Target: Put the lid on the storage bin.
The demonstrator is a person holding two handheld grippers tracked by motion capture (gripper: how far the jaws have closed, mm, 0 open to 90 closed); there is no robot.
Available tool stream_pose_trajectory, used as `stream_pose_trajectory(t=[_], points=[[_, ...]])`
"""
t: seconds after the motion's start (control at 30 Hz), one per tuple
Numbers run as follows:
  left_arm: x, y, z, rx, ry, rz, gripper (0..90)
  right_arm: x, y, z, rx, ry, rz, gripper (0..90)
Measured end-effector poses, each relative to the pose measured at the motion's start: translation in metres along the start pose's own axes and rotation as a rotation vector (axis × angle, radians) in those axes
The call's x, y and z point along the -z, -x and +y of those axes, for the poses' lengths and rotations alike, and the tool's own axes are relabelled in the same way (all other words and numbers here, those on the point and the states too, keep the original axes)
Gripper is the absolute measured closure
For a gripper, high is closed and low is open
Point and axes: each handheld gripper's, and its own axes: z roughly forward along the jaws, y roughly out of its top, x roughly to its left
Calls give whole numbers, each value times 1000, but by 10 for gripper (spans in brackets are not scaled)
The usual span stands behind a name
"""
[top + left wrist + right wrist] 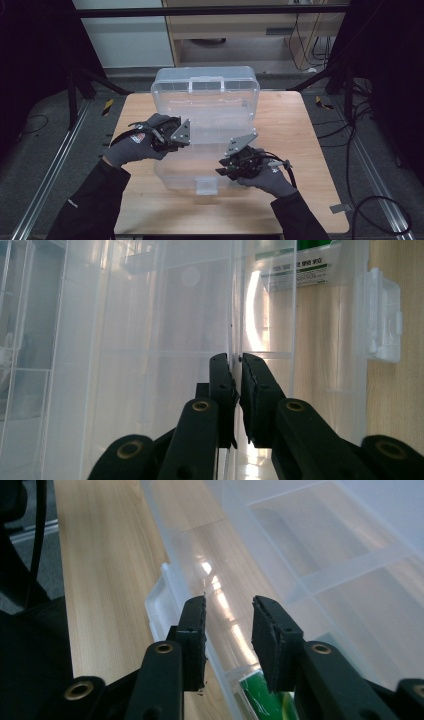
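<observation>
Clamping the clear box's [206, 107] wall, left gripper [236, 371] — right gripper [229, 611] released; white-green label [299, 271] unreadable.

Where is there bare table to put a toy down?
The table has an open strip right of the plastic box, and another along the near edge between the sleeves. The middle is crowded: the box and both grippers sit there.

Pale wooden table [310, 150] — black cables [350, 125] strewn over grey floor [45, 145].
</observation>
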Motion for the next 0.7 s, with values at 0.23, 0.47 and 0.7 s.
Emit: stream_pose_trajectory(t=[0.23,0.47,0.7], points=[[0,0,0,2,2,-2,833,16,6,-11,-68,66,-21,743],[-1,1,0,5,4,0,831,22,9,-22,-105,87,-16,826],[-1,2,-1,5,11,7,828,33,10,-23,-119,159,-14,900]])
